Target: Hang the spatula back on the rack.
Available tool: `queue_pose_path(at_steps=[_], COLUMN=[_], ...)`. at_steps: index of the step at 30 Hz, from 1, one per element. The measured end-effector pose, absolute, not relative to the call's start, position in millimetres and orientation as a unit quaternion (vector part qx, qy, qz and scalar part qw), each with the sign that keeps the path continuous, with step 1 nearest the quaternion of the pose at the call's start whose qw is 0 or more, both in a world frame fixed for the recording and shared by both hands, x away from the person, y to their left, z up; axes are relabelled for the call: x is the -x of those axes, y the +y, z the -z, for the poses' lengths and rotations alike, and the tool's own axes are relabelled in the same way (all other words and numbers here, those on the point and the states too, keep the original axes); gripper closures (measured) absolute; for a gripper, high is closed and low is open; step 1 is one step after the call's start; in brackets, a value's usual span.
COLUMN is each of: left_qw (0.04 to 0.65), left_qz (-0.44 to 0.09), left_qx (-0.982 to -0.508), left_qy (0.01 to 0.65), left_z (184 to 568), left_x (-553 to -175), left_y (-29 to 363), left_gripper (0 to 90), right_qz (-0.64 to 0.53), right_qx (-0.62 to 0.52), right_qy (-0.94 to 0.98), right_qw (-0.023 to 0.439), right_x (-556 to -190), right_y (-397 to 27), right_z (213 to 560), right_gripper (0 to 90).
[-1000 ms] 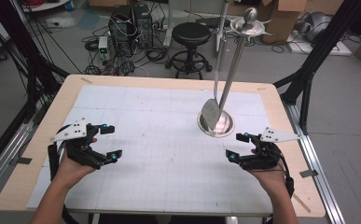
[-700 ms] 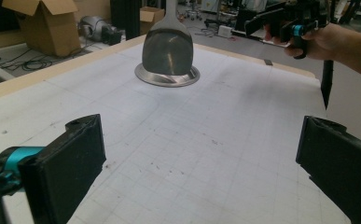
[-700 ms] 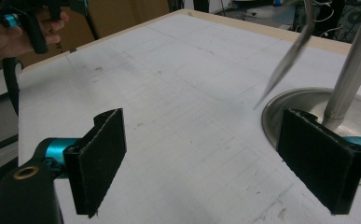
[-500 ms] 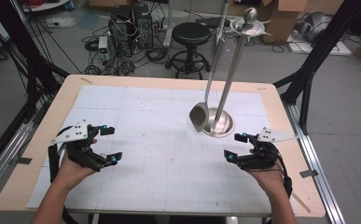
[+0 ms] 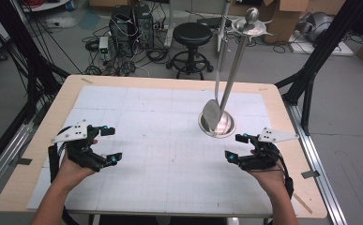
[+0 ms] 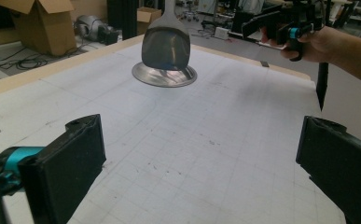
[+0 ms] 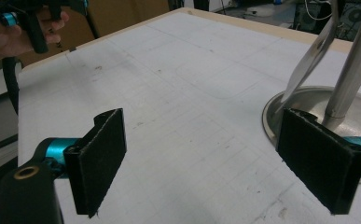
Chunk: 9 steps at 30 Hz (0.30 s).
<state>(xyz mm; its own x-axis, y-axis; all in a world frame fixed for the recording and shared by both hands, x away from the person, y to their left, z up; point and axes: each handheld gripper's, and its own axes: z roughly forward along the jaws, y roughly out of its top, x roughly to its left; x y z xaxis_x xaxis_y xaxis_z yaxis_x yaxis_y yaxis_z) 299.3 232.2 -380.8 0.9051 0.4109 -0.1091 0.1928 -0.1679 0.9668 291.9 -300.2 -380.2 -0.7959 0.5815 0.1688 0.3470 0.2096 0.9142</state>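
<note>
Hanging spatula on stand may be swung or unhooked if bumped; right claw and left claw released, empty.

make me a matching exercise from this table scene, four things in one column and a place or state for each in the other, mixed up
Things:
1. spatula
2. stand base
3. left gripper
4. right gripper

Places or states:
A. round metal disc flat on the mat
B. open, at the table's right, close to the base
C. hanging from the stand's top, blade above the base
D. open, at the table's left over bare mat

Pairs: 1-C, 2-A, 3-D, 4-B
</note>
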Motion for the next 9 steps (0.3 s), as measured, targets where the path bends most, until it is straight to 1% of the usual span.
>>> queue_pose_path(at_steps=[9], left_qw=[0.612], left_qz=[-0.087], left_qx=[-0.76], left_qy=[0.203], left_z=[381.8], left_x=[-300.6], left_y=[231.7], left_gripper=[1.7], right_qz=[-0.551], right_qx=[-0.3], right_qy=[0.772], right_qw=[0.105], right_x=[-291.7], right_y=[-300.5], right_z=[380.2], right_gripper=[15.3])
